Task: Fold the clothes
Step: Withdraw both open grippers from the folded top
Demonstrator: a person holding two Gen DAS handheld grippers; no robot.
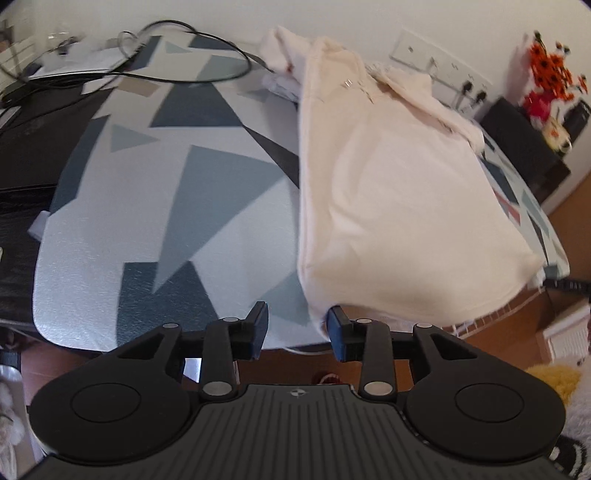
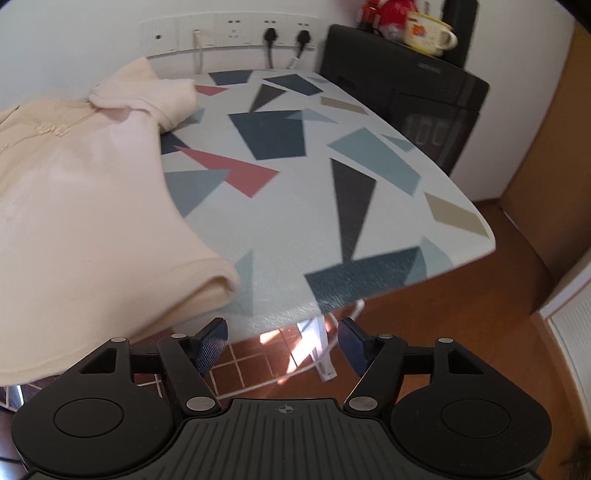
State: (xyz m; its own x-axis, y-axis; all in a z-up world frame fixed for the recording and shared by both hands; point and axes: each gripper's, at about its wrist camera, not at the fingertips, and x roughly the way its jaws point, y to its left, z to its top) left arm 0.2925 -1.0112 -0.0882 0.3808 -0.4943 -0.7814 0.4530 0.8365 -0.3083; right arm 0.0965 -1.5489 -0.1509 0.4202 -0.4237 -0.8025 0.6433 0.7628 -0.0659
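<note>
A cream garment [image 1: 399, 199] lies folded lengthwise on the patterned table [image 1: 155, 206], its hem hanging a little over the near edge. My left gripper [image 1: 297, 330] is open just before that edge, nothing between its fingers, with the garment's lower left corner next to the right finger [image 1: 338, 332]. In the right wrist view the same garment [image 2: 81, 206] fills the left side, its collar and a sleeve toward the wall. There my right gripper [image 2: 282, 345] stands open wide over the floor in front of the table [image 2: 332, 206], to the right of the hem, holding nothing.
Black cables [image 1: 177, 70] and a dark device [image 1: 22, 147] sit at the table's far left. A black appliance [image 2: 406, 96] with a mug [image 2: 428, 33] on top stands by the wall sockets [image 2: 229, 33]. Tiled floor [image 2: 258, 362] lies below the near edge.
</note>
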